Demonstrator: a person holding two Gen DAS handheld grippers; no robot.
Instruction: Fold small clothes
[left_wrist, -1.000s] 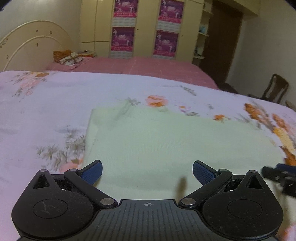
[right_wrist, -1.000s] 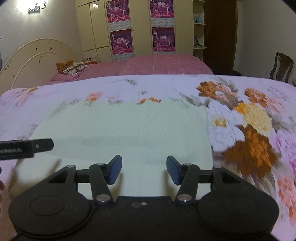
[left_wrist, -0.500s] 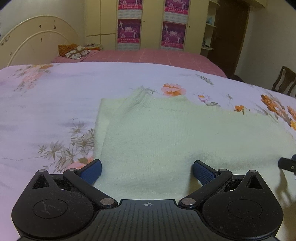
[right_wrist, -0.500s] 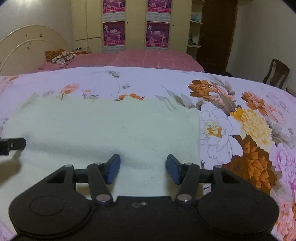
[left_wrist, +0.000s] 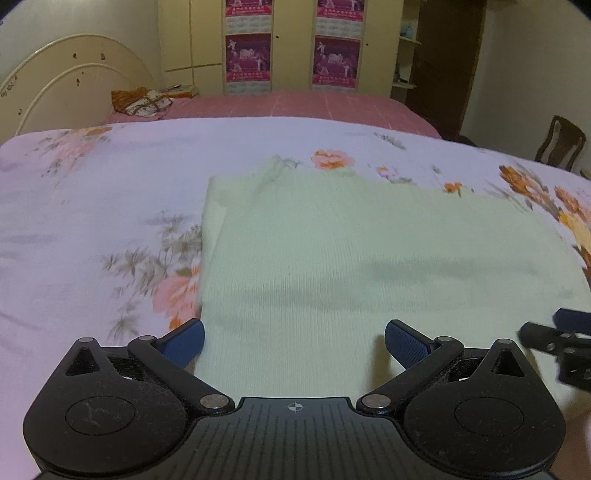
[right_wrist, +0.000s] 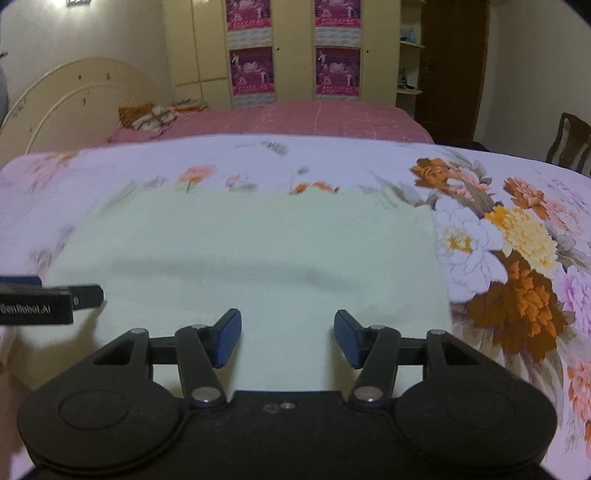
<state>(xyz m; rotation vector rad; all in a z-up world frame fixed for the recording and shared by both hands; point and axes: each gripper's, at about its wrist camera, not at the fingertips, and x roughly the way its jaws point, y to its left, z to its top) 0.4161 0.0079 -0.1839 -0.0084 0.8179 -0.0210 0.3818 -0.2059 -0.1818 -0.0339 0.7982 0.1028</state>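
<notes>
Both grippers, left gripper (left_wrist: 293, 341) and right gripper (right_wrist: 287, 338), gape empty over a pale-green ribbed knit cloth (left_wrist: 369, 266) (seemingly folded) on the floral bedspread (left_wrist: 92, 206).

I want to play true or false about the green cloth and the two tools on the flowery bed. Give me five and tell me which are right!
1. The pale green cloth lies flat on the flowery bedsheet. True.
2. The left tool is squeezing the cloth. False: its fingers stand wide apart, with nothing pinched.
3. The right tool is open too. True.
4. The cloth is bright red. False: it is pale green.
5. A wooden chair stands on the right of the room. True.
</notes>
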